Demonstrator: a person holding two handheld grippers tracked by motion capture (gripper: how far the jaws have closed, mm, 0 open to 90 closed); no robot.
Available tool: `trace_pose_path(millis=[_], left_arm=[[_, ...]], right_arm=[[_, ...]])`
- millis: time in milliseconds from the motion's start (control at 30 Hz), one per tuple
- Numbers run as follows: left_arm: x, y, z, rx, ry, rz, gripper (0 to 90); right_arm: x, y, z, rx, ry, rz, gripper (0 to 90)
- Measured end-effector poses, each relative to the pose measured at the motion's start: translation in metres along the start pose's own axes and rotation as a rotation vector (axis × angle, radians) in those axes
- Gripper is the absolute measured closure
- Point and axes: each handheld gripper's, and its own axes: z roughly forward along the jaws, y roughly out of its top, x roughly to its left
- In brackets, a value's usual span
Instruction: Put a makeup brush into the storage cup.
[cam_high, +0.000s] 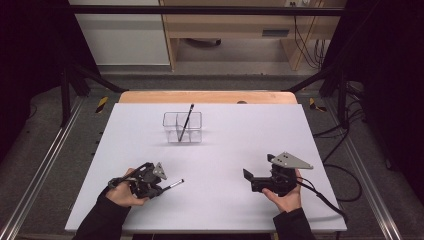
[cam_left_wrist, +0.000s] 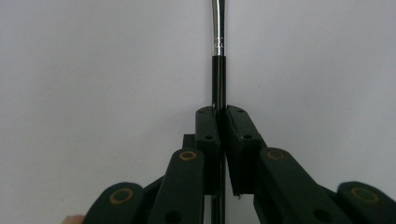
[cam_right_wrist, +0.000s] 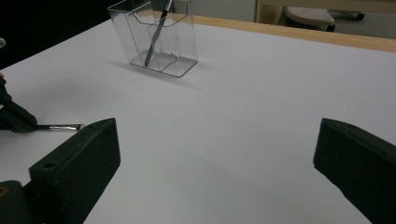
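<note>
The left hand-held gripper is clamped tight on a thin black brush with a silver ferrule; its tip is cut off beyond the jaws, its tail hidden beneath them. The right hand-held gripper gapes wide, holding nothing over the white counter.

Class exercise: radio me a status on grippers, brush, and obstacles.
Left hand-held gripper shut on brush. Right hand-held gripper open. Path to clear organizer unobstructed.

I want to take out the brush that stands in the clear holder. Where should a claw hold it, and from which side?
Probably the upper handle of the brush, where it leans out above the clear holder. Come from above: the walls enclose its lower part. The open right claw is free.
</note>
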Motion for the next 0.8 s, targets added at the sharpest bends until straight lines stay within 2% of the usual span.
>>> trace_pose_path(millis=[267, 633, 800], left_arm=[[0.0, -0.001, -0.003, -0.024, 0.022, 0.009, 83.3], [-0.003, 0.0, -0.019, -0.156, 0.079, -0.025, 83.3], [-0.005, 0.001, -0.025, -0.234, 0.101, -0.059, 83.3]], right_arm=[[0.0, -0.001, 0.001, 0.003, 0.002, 0.0, 1.2], [0.002, 0.0, 0.0, -0.002, 0.006, 0.003, 1.3], [0.004, 0.002, -0.001, -0.009, 0.011, 0.003, 1.3]])
